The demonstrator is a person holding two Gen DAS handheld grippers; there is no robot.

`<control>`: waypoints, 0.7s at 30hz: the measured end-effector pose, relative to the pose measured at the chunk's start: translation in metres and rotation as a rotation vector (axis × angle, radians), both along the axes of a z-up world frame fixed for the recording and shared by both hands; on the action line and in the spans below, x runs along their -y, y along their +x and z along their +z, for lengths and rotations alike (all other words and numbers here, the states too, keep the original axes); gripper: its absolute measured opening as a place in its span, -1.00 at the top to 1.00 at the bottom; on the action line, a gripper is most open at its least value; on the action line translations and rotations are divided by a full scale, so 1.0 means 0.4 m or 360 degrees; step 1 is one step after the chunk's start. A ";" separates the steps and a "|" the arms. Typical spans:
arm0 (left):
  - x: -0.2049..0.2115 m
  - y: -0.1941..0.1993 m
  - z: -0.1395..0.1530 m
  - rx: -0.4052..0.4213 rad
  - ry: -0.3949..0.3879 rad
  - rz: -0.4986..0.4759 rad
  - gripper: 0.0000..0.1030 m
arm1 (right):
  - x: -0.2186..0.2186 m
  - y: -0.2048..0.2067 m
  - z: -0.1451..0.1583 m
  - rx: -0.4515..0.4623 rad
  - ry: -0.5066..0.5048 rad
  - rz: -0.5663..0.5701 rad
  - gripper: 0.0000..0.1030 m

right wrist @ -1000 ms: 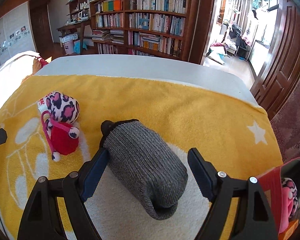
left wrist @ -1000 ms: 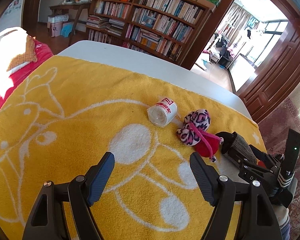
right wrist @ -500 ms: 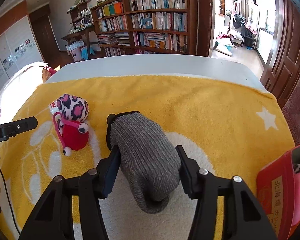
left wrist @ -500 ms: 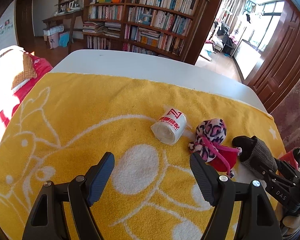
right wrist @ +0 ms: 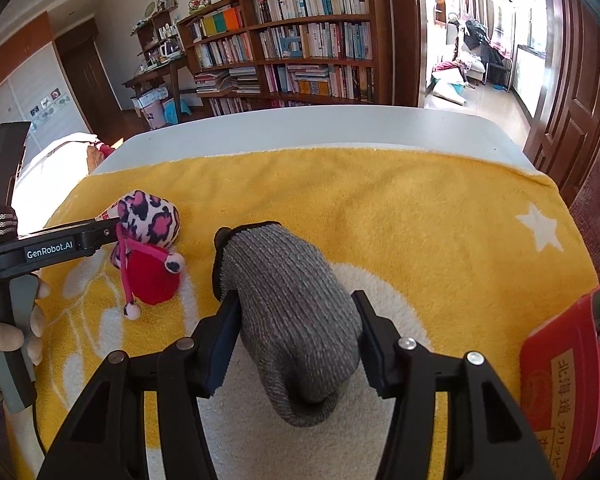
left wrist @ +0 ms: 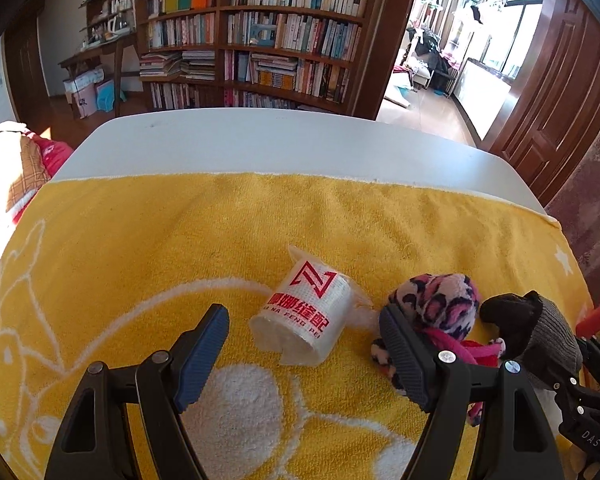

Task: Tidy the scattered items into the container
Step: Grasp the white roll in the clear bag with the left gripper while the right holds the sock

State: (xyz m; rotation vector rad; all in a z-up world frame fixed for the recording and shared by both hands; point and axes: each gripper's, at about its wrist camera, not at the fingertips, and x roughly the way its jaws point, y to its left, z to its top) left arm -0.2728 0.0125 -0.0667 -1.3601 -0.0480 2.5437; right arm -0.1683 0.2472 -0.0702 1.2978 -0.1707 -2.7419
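Note:
A white wrapped roll with red print point(left wrist: 304, 322) lies on the yellow towel between the open jaws of my left gripper point(left wrist: 304, 354). A pink leopard plush with a red part point(left wrist: 440, 314) lies to its right and shows in the right wrist view point(right wrist: 150, 246). My right gripper point(right wrist: 296, 338) is shut on a grey knitted glove point(right wrist: 296, 316), also seen in the left wrist view point(left wrist: 540, 332). A red container point(right wrist: 568, 376) stands at the right edge with a pink item inside.
The yellow towel point(left wrist: 140, 240) covers a white table point(left wrist: 260, 140). A bookshelf point(left wrist: 260, 40) stands behind, with an open doorway at the right. A bed with bedding point(left wrist: 16, 160) lies left of the table.
My right gripper closed onto the grey glove. My left gripper moved forward and right, so the white roll now lies between its open jaws.

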 end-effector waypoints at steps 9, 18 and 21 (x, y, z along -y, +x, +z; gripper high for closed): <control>0.013 -0.012 -0.020 -0.0019 -0.0047 0.0087 0.13 | 0.001 -0.001 0.006 0.0003 0.0012 -0.0011 -0.13; 0.063 0.064 0.047 -0.0163 -0.0013 0.0181 0.23 | 0.011 0.009 0.019 -0.0023 0.0028 -0.0028 -0.04; 0.061 0.105 0.083 -0.0236 -0.0038 0.0175 0.23 | 0.010 0.015 0.034 -0.0044 0.0019 -0.0050 -0.01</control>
